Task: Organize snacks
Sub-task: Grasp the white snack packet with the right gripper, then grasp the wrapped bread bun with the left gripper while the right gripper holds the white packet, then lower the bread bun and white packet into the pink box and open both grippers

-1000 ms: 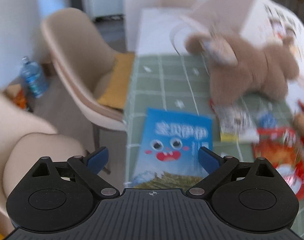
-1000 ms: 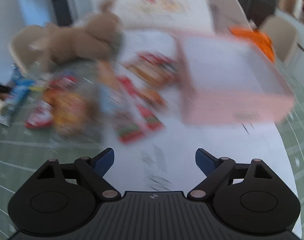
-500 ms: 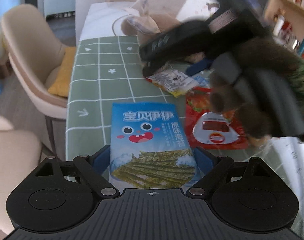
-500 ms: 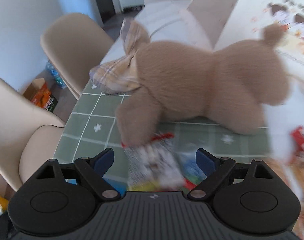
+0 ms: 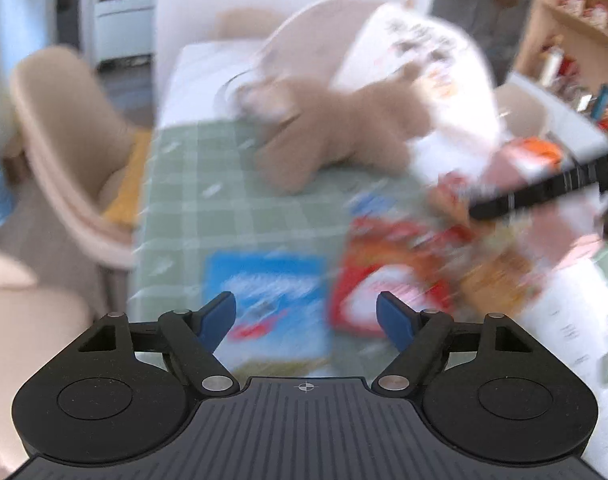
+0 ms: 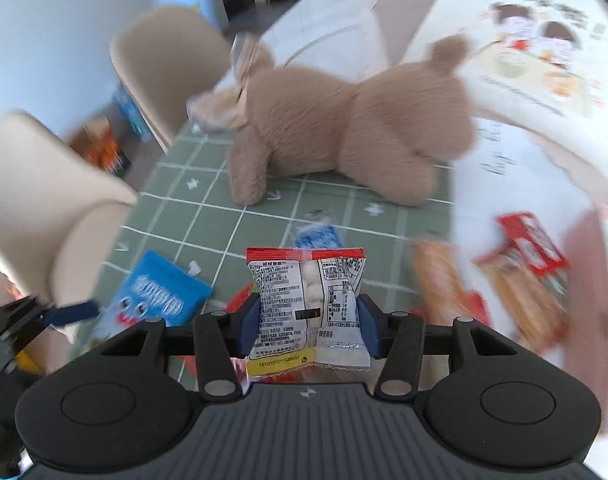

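The right gripper (image 6: 308, 320) is pinching a small clear packet (image 6: 307, 304) between its blue pads (image 6: 250, 320), one on each side. The packet has a red strip across the top, a yellow strip at the bottom corner, black print on it and white round bits showing through the middle. It stands upright in the grip, up off the table (image 6: 208, 216), in front of the plush (image 6: 344, 132).

The left gripper (image 5: 306, 318) is spread wide with nothing between its pads (image 5: 218, 316). It hangs over the near edge of the table (image 5: 192, 208), right above a blue bag (image 5: 270, 300) with a cartoon face. Just right of the blue bag lies a red bag (image 5: 380, 288) with a white patch, and past that is a jumble of orange and red packs, too blurry to sort out.

The tan plush lies on its belly on the green checked cloth, at the far side from the blue bag (image 6: 160, 300). Between the plush and the held packet is a small light-blue pack (image 6: 318, 236). Right of the plush, on the white part of the table, are a red pack (image 6: 532, 246) and a long orange one (image 6: 444, 284). Beige chairs (image 6: 164, 68) stand left of the plush, off the table's edge.

The left view is badly smeared.
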Available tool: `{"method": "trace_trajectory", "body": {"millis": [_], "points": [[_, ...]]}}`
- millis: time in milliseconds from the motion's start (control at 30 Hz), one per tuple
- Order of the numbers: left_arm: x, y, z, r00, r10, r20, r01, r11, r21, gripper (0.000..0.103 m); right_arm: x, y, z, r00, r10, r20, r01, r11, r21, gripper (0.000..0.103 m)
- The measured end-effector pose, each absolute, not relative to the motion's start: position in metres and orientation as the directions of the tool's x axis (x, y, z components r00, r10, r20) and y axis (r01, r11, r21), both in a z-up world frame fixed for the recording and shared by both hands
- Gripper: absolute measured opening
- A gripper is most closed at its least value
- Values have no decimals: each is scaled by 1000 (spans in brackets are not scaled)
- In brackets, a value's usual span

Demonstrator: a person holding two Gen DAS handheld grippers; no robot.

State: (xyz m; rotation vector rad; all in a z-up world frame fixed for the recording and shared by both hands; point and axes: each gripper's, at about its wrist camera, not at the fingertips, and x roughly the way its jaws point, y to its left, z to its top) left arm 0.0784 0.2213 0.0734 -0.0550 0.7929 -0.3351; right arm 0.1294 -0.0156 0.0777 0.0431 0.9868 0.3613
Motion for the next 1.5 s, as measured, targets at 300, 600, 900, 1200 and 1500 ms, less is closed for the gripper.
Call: {"method": "trace_trajectory", "body": {"millis": [300, 600, 900, 1200, 1500], "points": [[101, 128, 85, 550, -405, -730, 356, 905, -233, 77, 30, -106, 70, 557, 225, -799, -222, 968, 117, 50], [86, 52, 51, 511, -232, -827, 51, 969, -240, 77, -28, -201, 14, 542, 177, -821, -146, 982, 116, 50], [61, 22, 38, 596, -106, -796, 25, 993, -114, 58, -55, -240, -13, 579, 179, -795, -194, 978, 79, 50], [-38, -15, 58, 583, -248, -773, 173, 968, -181, 56, -68, -278, -10, 618, 200, -760, -208, 974, 87, 50], [6, -70, 164, 685, -474, -553, 373, 881, -292, 56, -53, -300, 52, 764, 219, -607, -207, 974, 91, 50]]}}
